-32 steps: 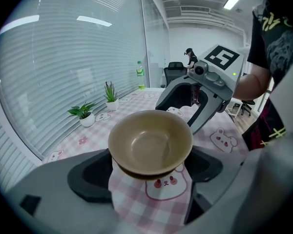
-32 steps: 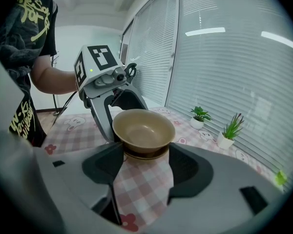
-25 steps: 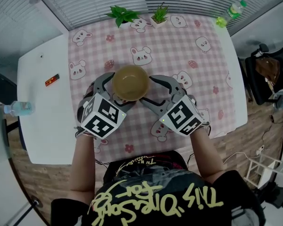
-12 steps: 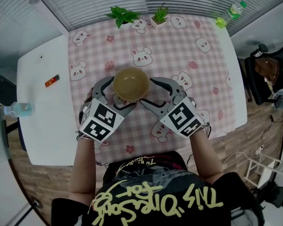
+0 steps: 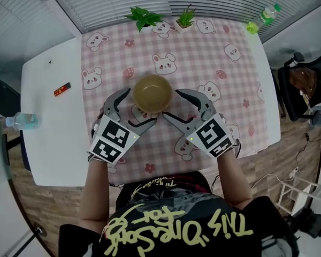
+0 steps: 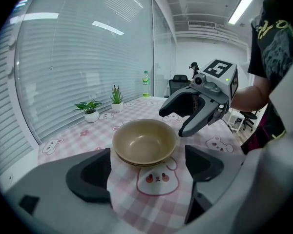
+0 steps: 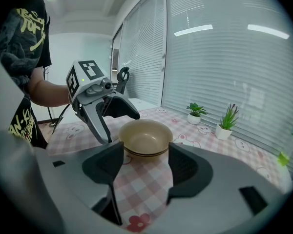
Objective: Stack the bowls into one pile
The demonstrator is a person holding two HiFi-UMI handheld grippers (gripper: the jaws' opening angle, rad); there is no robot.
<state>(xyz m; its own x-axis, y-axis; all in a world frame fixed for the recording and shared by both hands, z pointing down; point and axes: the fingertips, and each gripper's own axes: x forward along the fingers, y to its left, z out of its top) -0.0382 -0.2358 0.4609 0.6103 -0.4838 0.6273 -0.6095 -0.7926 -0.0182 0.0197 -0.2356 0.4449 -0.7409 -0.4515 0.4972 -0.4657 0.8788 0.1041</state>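
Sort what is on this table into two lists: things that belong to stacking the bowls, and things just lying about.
Belongs to the job:
pile of bowls
left gripper, jaws open
right gripper, jaws open

Just lying about:
leafy potted plant
spiky potted plant
green bottle
clear bottle
small red object

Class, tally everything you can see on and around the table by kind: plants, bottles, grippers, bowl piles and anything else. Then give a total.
Potted plants: 2 (leafy plant, spiky plant)
Bottles: 2 (green bottle, clear bottle)
Grippers: 2 (left gripper, right gripper)
Bowl pile: 1
Red object: 1
Total: 8
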